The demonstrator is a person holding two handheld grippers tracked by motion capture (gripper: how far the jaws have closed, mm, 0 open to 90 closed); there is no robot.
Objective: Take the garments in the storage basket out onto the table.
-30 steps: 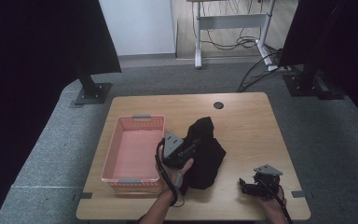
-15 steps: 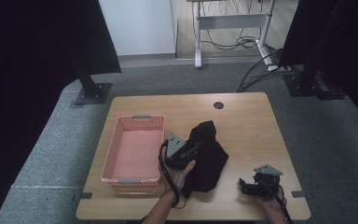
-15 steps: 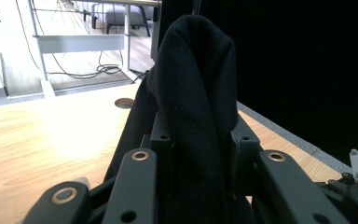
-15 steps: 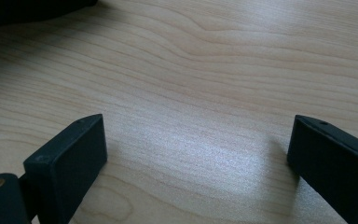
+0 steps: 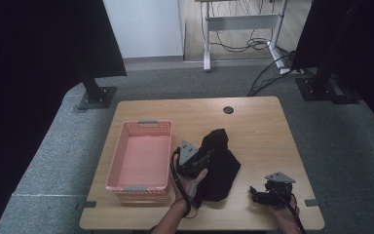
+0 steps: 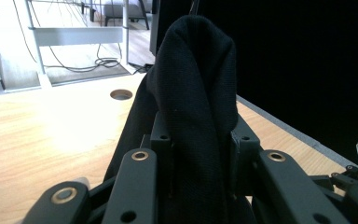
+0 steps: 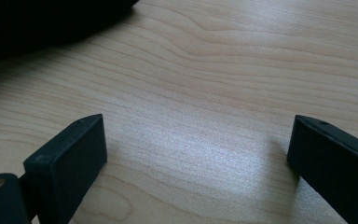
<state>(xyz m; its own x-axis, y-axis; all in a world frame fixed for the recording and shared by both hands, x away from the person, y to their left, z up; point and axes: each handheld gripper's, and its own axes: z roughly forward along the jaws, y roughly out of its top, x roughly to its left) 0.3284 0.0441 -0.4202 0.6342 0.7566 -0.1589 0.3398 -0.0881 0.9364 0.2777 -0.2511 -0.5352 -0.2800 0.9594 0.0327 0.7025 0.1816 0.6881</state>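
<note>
A black cloth (image 5: 222,168) lies bunched on the wooden table (image 5: 258,126), right of the pink basket (image 5: 115,165). My left gripper (image 5: 208,157) is shut on a fold of it. In the left gripper view the cloth (image 6: 196,79) stands up in a tall hump between the jaws of that gripper (image 6: 198,140). My right gripper (image 5: 254,193) rests low at the table's front right, a little way right of the cloth. Its jaws stand wide apart in the right gripper view (image 7: 198,140) with bare wood between them. A dark edge of the cloth (image 7: 37,23) shows at that view's top left.
The pink basket holds nothing that I can see. A round cable hole (image 5: 228,110) sits near the table's far edge. Black stands (image 5: 95,95) and a white desk frame with cables (image 5: 243,29) are on the floor beyond the table.
The left gripper and the cloth in it have shifted slightly to the right. The right gripper has stayed where it was.
</note>
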